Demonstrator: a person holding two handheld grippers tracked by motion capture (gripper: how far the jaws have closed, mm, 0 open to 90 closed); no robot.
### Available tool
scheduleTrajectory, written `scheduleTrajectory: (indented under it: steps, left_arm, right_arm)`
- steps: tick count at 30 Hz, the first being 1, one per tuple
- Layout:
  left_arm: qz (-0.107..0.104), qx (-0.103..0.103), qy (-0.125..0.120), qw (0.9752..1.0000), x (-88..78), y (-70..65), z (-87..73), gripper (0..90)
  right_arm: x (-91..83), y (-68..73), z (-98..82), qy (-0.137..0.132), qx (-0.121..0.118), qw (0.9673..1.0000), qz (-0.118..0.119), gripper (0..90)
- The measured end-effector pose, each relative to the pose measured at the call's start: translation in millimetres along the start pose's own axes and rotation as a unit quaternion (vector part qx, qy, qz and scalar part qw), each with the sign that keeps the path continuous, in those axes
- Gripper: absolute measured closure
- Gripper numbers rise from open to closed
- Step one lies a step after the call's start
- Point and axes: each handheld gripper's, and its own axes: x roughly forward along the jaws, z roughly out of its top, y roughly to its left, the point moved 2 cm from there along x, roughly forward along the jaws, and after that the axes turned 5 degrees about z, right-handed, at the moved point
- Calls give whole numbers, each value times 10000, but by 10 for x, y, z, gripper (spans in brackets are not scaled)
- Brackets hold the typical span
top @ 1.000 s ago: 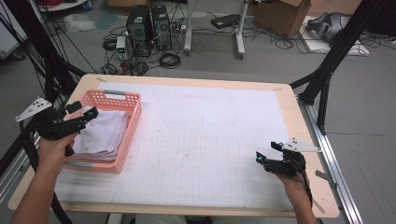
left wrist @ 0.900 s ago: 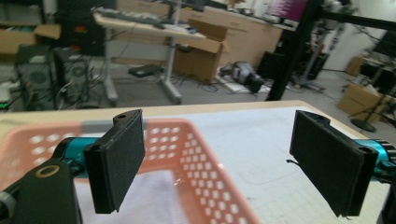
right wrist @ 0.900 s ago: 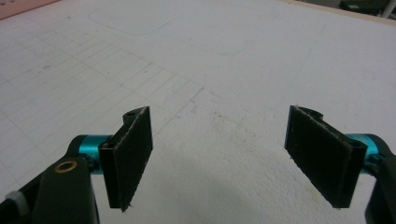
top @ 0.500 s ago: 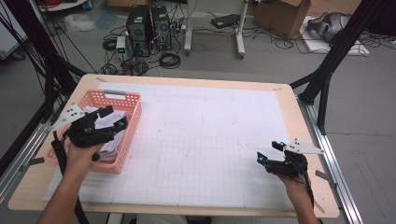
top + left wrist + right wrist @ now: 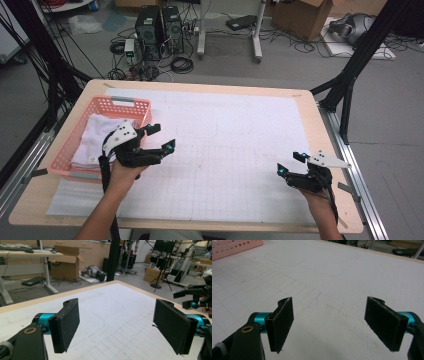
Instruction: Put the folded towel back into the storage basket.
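While folded towel (image 5: 97, 137) lies in basket (image 5: 75, 145), left gripper (image 5: 164, 137) beside it, fingers apart, right gripper (image 5: 289, 163) likewise.

No readable text, brand, number or sign anywhere. White folded cloth (image 5: 95, 140) in the pink basket (image 5: 131, 103) has a small tag at its edge, too small to read. White sheet (image 5: 240, 125) on the worktop has only a printed grid and faint outlines, no lettering. Cardboard boxes (image 5: 65, 263) on the floor: nothing legible.
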Motion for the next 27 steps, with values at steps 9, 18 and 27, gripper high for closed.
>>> scheduleTrajectory:
  steps: [9,18,27]
  left_arm:
    - [-209,84,287,9993,154,-209,-248,221]
    - [-287,117,535,9981,202,-263,-430,224]
    - [-294,89,535,9981,207,-262,-438,226]
  right_arm:
    - [-28,57,-8,-31,-78,9999,-57,222]
    - [-20,77,-4,-28,-115,9999,-85,222]
    - [-8,57,-7,-25,-95,9999,-77,221]
